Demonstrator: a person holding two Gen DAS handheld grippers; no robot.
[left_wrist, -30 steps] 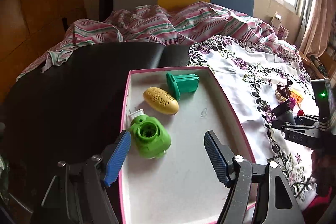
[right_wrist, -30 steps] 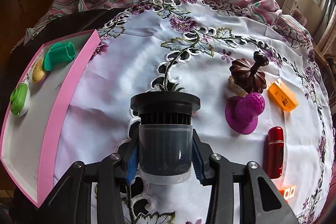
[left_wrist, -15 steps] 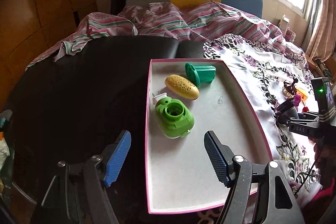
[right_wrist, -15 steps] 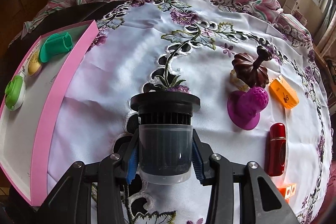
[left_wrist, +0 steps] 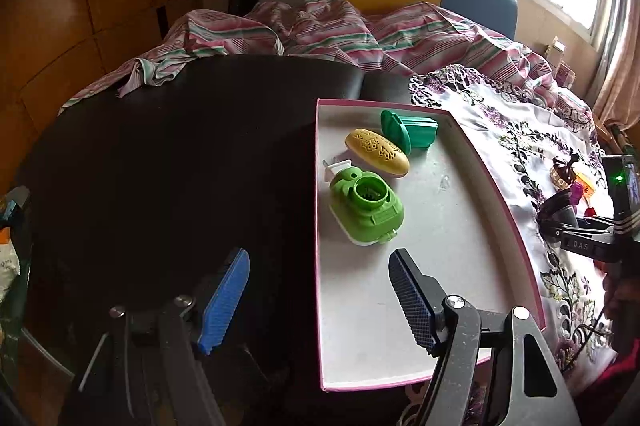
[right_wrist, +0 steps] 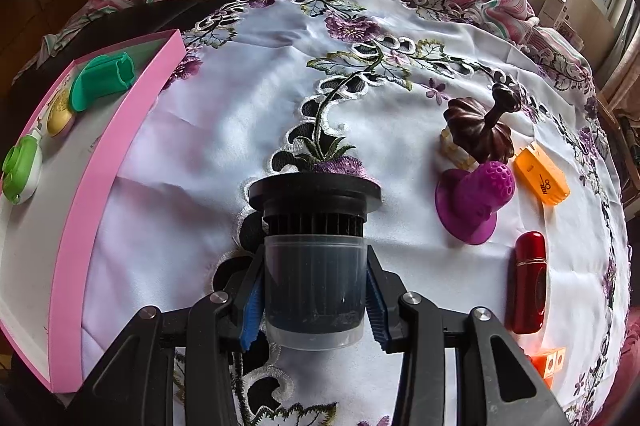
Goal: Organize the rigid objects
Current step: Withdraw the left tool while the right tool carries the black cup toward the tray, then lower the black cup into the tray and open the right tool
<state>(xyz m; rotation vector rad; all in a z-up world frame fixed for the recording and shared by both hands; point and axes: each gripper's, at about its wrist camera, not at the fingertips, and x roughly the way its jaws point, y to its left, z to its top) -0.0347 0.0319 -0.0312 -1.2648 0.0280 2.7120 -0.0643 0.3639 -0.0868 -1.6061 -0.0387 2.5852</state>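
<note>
Ribbed black canister [right_wrist: 315, 266], clear smooth sleeve, embroidered satin cloth [right_wrist: 248, 130]

Tray [left_wrist: 516, 238]: your near half lies bare; green case [left_wrist: 366, 210], yellow oval [left_wrist: 378, 152] and teal piece [left_wrist: 408, 132] crowd the far left.
Cloth [right_wrist: 240, 130]: you have open room between tray and purple stand [right_wrist: 472, 202].

Both wrist views angled down, sharing pink tray [left_wrist: 496, 194]
</note>
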